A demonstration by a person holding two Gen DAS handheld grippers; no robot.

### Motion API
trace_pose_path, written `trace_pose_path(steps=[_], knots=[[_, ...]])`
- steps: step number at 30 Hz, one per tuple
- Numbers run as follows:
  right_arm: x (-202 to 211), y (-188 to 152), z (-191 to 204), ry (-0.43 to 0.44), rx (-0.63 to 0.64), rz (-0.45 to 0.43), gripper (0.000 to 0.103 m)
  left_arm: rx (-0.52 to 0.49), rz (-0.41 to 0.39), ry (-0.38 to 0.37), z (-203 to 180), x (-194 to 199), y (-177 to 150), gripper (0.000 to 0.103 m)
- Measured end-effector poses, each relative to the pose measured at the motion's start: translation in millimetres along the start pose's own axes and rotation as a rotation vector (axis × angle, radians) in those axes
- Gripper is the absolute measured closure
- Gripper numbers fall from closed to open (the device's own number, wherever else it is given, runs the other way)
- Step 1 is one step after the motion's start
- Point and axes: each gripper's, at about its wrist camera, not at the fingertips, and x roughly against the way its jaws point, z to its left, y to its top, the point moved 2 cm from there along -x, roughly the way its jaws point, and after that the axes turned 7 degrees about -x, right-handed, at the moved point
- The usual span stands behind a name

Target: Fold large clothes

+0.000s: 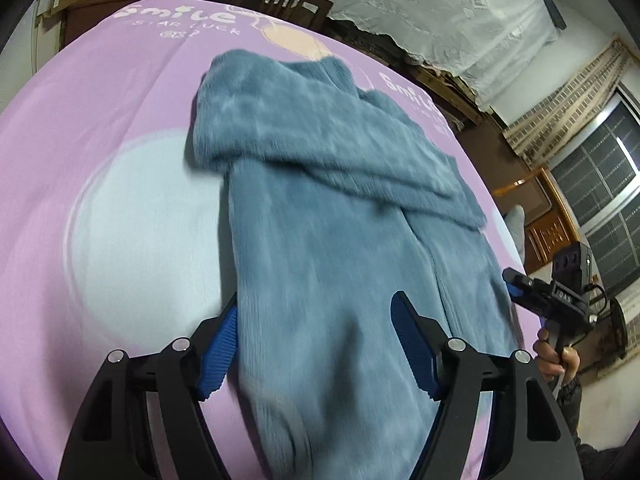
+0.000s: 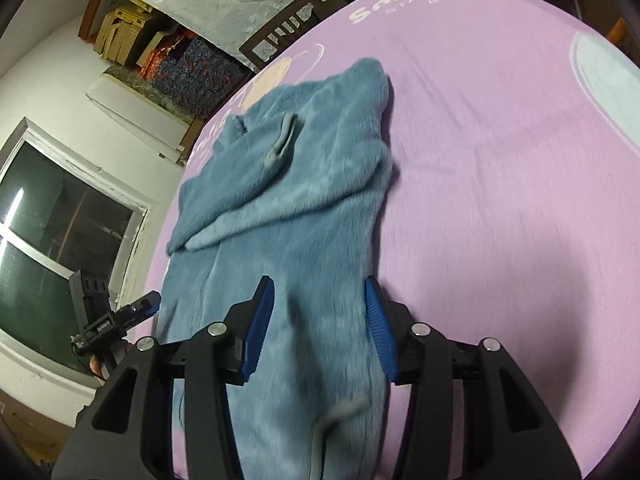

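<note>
Hovering both grippers, left [image 1: 316, 344] and right [image 2: 318, 324], jaws open, nothing held, over the fluffy blue-grey fleece garment [image 1: 336, 216], we risk pinching one layer and dragging the folded sleeves askew on the lilac printed bedsheet [image 2: 500, 208].

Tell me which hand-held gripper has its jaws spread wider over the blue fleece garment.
The left hand-held gripper: its blue pads stand far apart across the blue fleece garment. The right hand-held gripper has a clearly narrower gap.
</note>
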Motion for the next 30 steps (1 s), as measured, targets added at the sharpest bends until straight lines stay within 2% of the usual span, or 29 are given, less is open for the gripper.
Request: trace_pose_path(steps=[6,10,13,16,18,21,25,30], knots=[[31,-44,-1,-0.020,0.048,0.024,0.056,-0.036,0.011,-0.011,-22,22,-49,0.030],[47,-78,-5,-0.006,0.067,0.061,0.056,-0.054,0.006,-0.025,-33,29,-69,0.031],[51,-99,-2,-0.005,0.087,0.075,0.056,-0.072,0.017,-0.045,-41,29,-77,0.043],[51,-116,6,0.010,0.116,0.086,0.057,-0.101,0.010,-0.027,-45,26,-81,0.043],[50,-117,10,0.000,0.139,0.075,0.057,-0.089,0.009,-0.038,-43,25,-79,0.047],[46,-113,13,0.004,0.124,0.068,0.057,-0.059,0.012,-0.049,-39,24,-79,0.059],[41,-109,10,-0.013,0.117,0.062,0.080,-0.035,0.005,-0.038,-31,28,-82,0.079],[42,-107,7,0.000,0.108,0.058,0.084,-0.015,-0.011,-0.038,-26,32,-79,0.089]])
